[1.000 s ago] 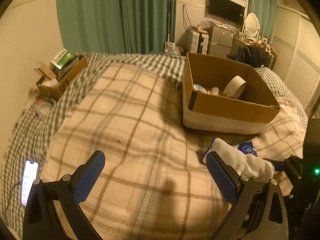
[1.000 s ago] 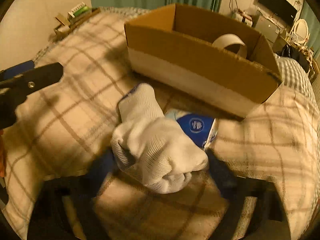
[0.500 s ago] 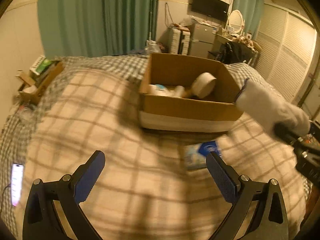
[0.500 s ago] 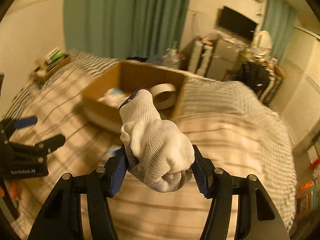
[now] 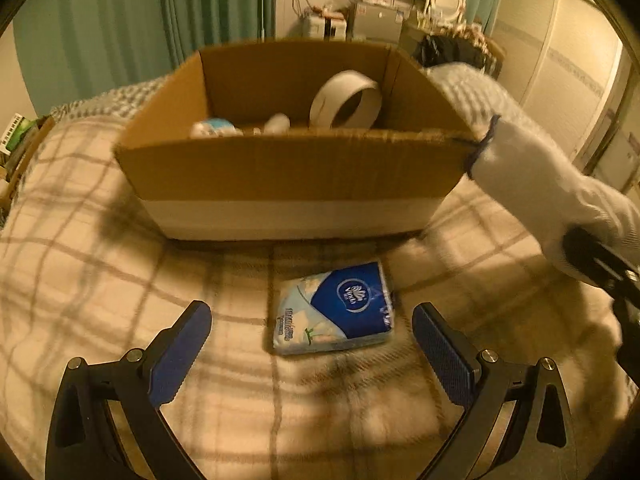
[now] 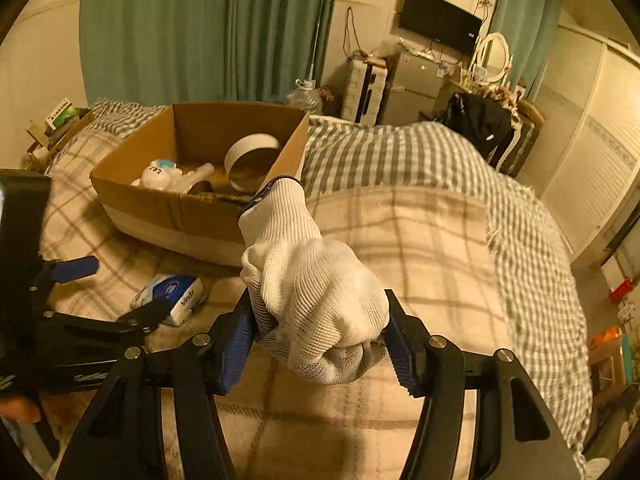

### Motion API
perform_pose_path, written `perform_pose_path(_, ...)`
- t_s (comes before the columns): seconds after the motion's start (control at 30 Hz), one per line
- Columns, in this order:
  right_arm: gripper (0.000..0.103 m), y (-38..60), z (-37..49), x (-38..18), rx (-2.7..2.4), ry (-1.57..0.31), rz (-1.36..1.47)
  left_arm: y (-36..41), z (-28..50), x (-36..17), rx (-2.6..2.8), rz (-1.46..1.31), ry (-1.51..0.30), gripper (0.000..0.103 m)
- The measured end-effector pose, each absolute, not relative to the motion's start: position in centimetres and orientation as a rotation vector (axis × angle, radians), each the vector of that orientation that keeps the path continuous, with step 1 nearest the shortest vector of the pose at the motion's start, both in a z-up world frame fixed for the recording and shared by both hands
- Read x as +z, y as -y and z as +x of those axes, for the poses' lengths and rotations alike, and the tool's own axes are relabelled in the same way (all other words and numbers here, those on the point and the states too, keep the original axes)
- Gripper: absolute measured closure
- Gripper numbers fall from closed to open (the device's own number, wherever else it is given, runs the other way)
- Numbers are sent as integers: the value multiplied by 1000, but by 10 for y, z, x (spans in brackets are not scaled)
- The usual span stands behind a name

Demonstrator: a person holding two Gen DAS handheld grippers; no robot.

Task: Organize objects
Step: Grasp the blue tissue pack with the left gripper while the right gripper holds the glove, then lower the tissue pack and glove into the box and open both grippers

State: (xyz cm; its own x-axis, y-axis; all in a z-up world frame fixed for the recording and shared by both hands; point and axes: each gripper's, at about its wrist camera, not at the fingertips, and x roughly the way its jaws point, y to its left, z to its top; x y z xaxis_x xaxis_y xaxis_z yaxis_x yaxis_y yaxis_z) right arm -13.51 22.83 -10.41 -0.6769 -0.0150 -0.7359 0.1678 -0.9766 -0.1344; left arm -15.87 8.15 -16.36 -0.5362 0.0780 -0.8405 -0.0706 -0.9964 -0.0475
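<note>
My right gripper (image 6: 318, 334) is shut on a bundled white knit glove (image 6: 308, 280) and holds it in the air, right of the cardboard box (image 6: 192, 208). The glove also shows at the right in the left wrist view (image 5: 532, 184), by the box's (image 5: 288, 168) right corner. My left gripper (image 5: 312, 332) is open, its fingers either side of a blue tissue pack (image 5: 336, 308) lying on the plaid blanket in front of the box. The pack also shows in the right wrist view (image 6: 172, 296). In the box lie a roll of tape (image 5: 346, 100) and a small white toy (image 6: 158, 174).
The bed carries a plaid blanket (image 6: 420, 240) over a checked cover (image 6: 400, 152). A small carton with items (image 6: 60, 124) sits at the far left edge. Green curtains, a fridge and a dresser stand beyond the bed.
My right gripper lifted the glove off the blanket and carried it up and to the right of the box. My left gripper moved in toward the tissue pack, which now lies between its fingers.
</note>
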Motion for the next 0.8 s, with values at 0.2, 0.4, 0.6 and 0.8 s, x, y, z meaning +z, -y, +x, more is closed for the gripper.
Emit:
perform_pose_path(0.2,44,-227,-137,-116,-2744,-282,1228,-83,-178,-186,2619,-1552,15,2)
perform_pose_path(0.4,44,-227,-135,-114,-2746,-265,1222,-82,-175,-194,2536,-1569,54,29)
perform_pose_path(0.6,44,-222,-121,-96,-2752,-233,1177,-75,-146,-165,2582,-1463,51,30)
perform_pose_path(0.8,44,-205,-95,-65,-2776,-259,1084,-57,-110,-119,2657,-1311,53,30)
